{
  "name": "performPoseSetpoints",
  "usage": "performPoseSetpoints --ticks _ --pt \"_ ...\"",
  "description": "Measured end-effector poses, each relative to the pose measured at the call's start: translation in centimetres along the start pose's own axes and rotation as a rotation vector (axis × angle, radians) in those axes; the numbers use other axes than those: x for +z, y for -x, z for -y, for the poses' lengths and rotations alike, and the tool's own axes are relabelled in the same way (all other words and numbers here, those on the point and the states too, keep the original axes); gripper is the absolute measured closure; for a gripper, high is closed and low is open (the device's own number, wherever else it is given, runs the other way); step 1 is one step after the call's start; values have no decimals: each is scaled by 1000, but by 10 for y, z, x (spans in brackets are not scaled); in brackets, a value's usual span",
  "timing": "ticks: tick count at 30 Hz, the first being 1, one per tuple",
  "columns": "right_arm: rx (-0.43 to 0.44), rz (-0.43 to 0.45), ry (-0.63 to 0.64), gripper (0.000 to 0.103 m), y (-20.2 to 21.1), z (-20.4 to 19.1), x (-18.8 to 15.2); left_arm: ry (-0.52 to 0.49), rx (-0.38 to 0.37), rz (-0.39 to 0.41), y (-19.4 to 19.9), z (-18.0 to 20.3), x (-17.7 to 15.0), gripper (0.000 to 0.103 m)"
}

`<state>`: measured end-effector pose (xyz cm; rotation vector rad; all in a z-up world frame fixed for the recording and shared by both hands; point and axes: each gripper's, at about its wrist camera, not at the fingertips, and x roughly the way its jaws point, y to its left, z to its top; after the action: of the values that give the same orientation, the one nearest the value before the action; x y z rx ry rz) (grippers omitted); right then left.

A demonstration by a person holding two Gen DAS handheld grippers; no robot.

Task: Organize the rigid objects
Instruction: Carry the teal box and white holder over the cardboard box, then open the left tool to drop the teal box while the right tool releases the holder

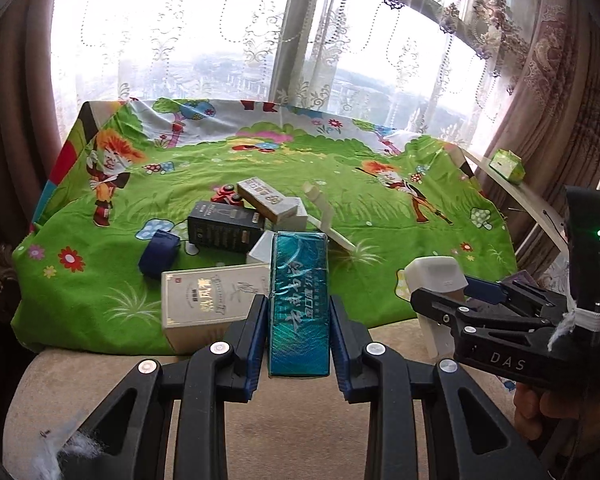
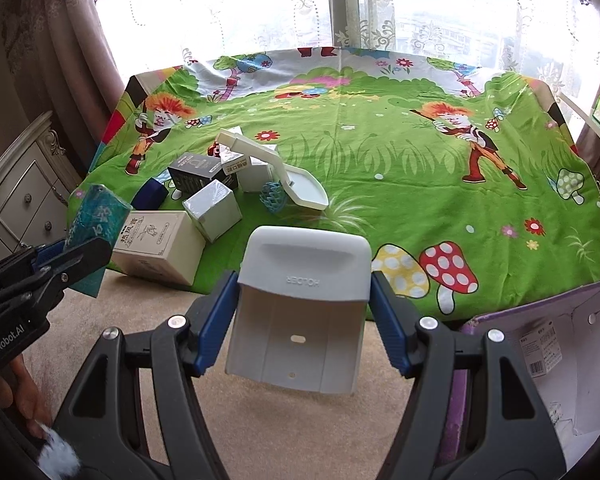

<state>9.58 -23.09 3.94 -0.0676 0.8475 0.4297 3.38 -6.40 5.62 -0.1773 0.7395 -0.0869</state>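
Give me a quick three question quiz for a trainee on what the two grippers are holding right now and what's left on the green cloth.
1. True or false: the left gripper is shut on a teal box.
2. What does the right gripper hold? A) a black box B) a grey plastic holder C) a blue box
3. Fill in: the open cardboard box at the lower right of the right wrist view has a ____ outside.

Key: 1 true. 2 B. 3 purple.
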Motion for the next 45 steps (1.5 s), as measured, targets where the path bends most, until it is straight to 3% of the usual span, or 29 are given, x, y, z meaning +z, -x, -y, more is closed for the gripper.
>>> performPoseSetpoints --ticks 13,30,42,45 --pt "-41 13 -118 34 37 63 -33 -124 -196 -130 -26 81 -8 72" --pt "-222 5 -360 34 78 185 -83 -289 -461 -254 -46 182 -24 72" --pt "-281 28 -415 34 91 213 -85 -348 -568 -331 -55 217 -31 72" --pt "-293 34 -432 28 94 217 -85 -352 -597 -338 -54 222 -33 71"
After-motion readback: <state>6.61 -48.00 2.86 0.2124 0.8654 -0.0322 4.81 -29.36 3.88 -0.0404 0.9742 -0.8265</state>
